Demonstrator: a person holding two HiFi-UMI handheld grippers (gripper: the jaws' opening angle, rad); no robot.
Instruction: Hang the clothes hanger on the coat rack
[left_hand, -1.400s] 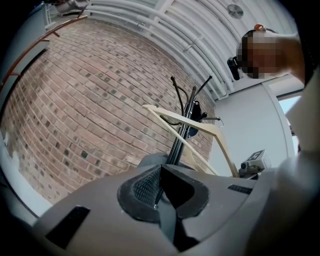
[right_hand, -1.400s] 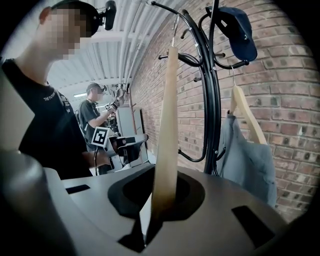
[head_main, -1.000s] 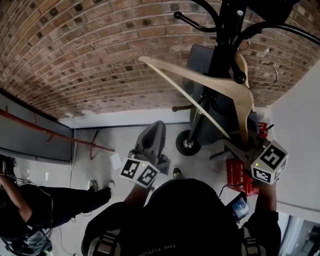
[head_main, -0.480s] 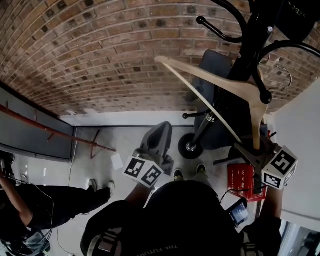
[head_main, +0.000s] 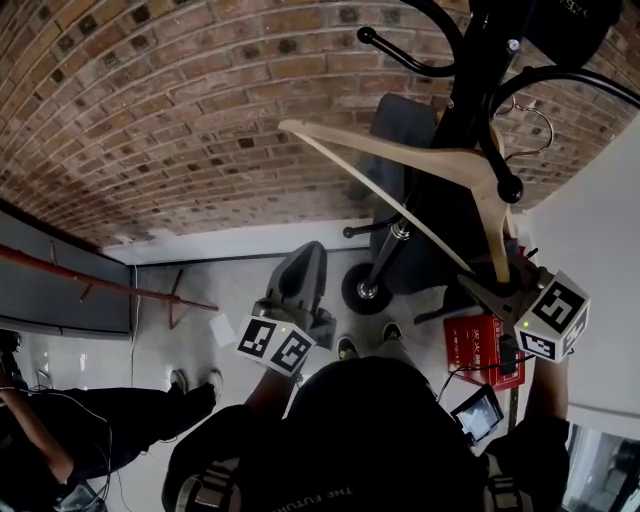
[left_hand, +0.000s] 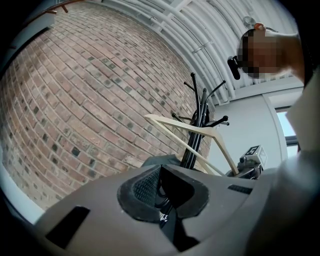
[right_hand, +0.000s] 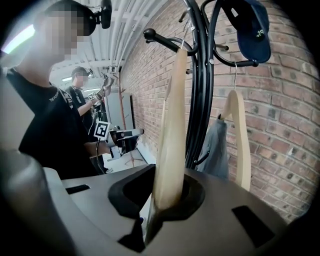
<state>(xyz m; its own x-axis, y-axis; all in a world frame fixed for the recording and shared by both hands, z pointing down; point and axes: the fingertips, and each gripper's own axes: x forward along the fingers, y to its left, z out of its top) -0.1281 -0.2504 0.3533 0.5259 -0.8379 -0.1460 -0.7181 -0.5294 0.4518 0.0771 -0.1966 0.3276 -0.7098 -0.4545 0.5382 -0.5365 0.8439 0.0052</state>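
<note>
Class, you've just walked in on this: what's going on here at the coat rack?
A person holds a gripper in each hand. The right gripper is shut on one end of a wooden hanger and holds it up against the black coat rack. I cannot tell whether its hook is over an arm yet. The left gripper is shut and empty, lower down. A second hanger and a cap hang on the rack.

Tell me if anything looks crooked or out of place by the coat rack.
Only the wooden hanger: it sits steeply tilted by the coat rack, one end clamped in the right gripper, the other jutting toward the brick wall. Whether its hook sits on a peg isn't clear. Nothing else stands out.
</note>
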